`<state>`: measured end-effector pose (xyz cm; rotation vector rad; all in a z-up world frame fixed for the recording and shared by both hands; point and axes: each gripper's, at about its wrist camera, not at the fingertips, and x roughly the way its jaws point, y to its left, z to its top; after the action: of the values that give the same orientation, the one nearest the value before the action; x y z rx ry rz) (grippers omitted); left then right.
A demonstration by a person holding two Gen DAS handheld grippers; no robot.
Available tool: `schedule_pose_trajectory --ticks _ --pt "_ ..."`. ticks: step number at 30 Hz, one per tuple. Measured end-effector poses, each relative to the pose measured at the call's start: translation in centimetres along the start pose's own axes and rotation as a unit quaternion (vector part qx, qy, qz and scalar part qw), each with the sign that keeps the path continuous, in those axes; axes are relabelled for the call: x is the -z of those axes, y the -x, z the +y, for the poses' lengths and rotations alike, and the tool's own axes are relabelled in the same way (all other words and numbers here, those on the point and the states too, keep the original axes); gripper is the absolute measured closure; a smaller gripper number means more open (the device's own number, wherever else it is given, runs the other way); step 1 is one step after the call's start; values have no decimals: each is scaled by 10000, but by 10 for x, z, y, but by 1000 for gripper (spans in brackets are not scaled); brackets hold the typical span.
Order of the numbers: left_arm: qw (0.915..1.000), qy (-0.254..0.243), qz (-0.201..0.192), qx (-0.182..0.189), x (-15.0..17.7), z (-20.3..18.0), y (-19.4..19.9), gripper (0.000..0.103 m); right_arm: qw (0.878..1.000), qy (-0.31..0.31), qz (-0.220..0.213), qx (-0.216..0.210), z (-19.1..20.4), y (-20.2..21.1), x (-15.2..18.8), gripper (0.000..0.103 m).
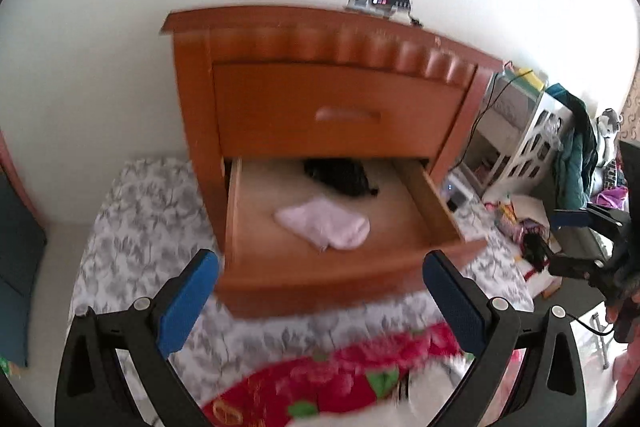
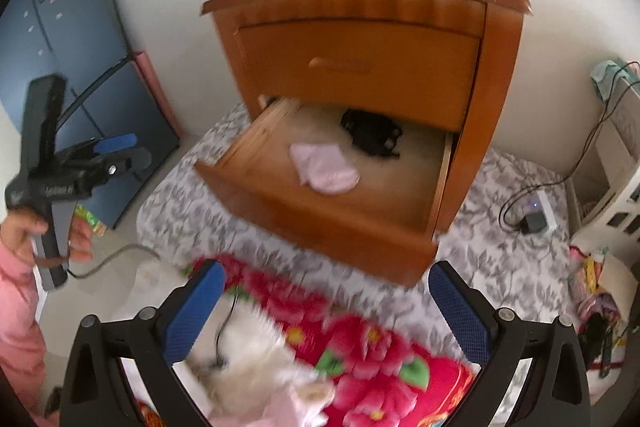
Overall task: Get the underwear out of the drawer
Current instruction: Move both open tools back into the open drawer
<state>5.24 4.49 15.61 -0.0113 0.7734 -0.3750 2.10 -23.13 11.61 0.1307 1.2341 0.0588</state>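
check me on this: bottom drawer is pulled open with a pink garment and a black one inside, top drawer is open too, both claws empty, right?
One thing is off: the top drawer is shut, its front flush with the nightstand, as the right wrist view shows. The rest holds. The bottom drawer is pulled open with the pink garment and the black garment inside, and the left claw and right claw are both open and empty.

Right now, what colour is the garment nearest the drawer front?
Pale pink garment, lying in the open drawer; clearest in the left wrist view.
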Motion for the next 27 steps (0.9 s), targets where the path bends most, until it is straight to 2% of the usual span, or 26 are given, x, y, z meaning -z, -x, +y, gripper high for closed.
schedule_pose_trajectory --ticks 3,7,13,27 --pt "9992 131 277 265 -14 4 -25 1 9998 -161 104 11 -11 -19 -30 0" --pt "9978 28 662 -31 -20 5 -61 1 9984 -365 428 114 -23 -60 -53 0" --pt "9917 181 1266 -138 -12 16 -108 1 9954 -502 769 281 -39 -109 -61 0" --pt "9856 395 1602 -357 -24 28 -167 1 9928 -428 1005 494 -58 -166 -78 0"
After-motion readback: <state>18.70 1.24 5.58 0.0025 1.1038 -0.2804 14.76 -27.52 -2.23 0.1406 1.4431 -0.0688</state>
